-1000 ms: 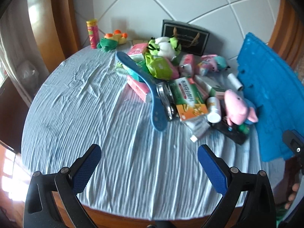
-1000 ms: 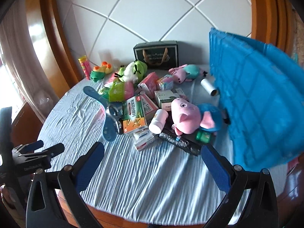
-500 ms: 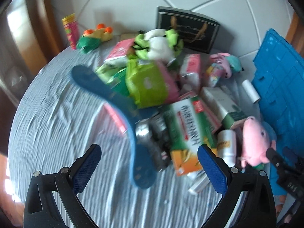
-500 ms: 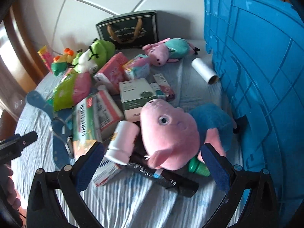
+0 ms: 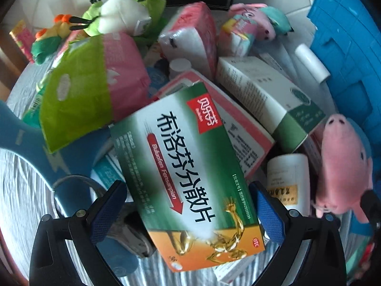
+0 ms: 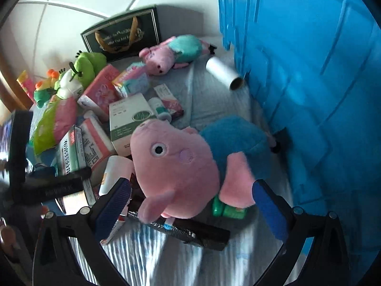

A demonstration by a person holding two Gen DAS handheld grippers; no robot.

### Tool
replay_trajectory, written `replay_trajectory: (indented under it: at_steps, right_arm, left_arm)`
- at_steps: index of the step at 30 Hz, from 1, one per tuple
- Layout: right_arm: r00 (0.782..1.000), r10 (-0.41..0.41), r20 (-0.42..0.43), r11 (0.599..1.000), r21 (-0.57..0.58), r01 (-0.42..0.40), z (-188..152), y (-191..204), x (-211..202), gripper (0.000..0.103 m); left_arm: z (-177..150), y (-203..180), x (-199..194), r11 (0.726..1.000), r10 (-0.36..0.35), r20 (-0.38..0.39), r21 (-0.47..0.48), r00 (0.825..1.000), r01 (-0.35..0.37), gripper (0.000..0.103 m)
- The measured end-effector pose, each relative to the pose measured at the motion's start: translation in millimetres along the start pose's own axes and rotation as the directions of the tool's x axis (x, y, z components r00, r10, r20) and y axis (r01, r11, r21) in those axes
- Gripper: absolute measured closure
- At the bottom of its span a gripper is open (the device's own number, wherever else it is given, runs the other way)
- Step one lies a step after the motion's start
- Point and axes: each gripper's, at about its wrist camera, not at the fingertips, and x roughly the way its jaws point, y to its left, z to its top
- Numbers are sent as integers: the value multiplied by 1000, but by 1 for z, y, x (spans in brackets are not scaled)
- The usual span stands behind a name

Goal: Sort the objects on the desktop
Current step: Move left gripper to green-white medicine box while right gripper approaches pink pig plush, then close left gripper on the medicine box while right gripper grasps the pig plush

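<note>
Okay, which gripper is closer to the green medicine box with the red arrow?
Left. The left gripper straddles the green medicine box, open fingers on either side. The right gripper is off to the box's right, open around the pink pig plush.

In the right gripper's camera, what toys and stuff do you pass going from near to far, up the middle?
Black tube → big pink pig plush → white-and-green box → small pink pig plush → dark gift bag.
</note>
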Motion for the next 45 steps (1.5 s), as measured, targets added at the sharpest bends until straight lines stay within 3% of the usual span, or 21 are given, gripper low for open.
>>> replay_trajectory:
  at_steps: [7,10,14,19,22,23,26,30,32,36,37,39,45]
  right_arm:
    - [1000,-24,6,999,-32,24,6,10,37,0]
    - [999,-24,23,999,-36,25,7,10,40,0]
    - [999,-30,17,998,-59,31,7,12,45,0]
    - [999,-44,17,997,-59,45,5,16,41,0]
    - [999,-38,27,996,-76,40,0,22,32,15]
    - [999,-22,27,996,-80,24,-3,24,28,29]
    - [999,35,7,995,-89,-34,-11,31,15,35]
    - [981,188,-57,979,-74,-192,-31,35,-4,56]
    - [963,256,-87,962,-74,-263,-44,38,-13,56]
    - [976,208,-69,974,-79,-213,-57,32,-26,53]
    - [981,188,-56,979,-72,-192,-56,27,-30,48]
    - [988,151,-33,986,-66,-153,-54,18,-37,23]
    - [993,108,-38,988,-103,-111,-54,6,-37,22]
  left_arm:
    - [-2,-16,13,995,86,-9,50,996,-86,0]
    - [-3,-13,11,998,54,-14,27,998,-53,6]
    - [-10,-8,3,999,25,-12,20,1000,-25,7]
    - [-32,-2,-33,998,28,55,49,998,-31,7]
    - [-46,6,-54,999,9,79,50,997,-13,10]
    - [-51,10,-61,999,6,87,49,996,-10,11]
    - [-66,15,-74,998,9,113,64,994,-16,14]
    - [-81,31,-93,998,10,160,58,987,-19,21]
    - [-91,44,-103,999,19,184,43,983,-27,21]
    - [-104,66,-103,999,47,166,0,985,-47,21]
    - [-109,71,-98,999,48,154,-17,987,-46,21]
    - [-122,86,-92,997,44,131,-63,990,-36,20]
    - [-139,105,-80,989,77,108,-134,991,-62,23]
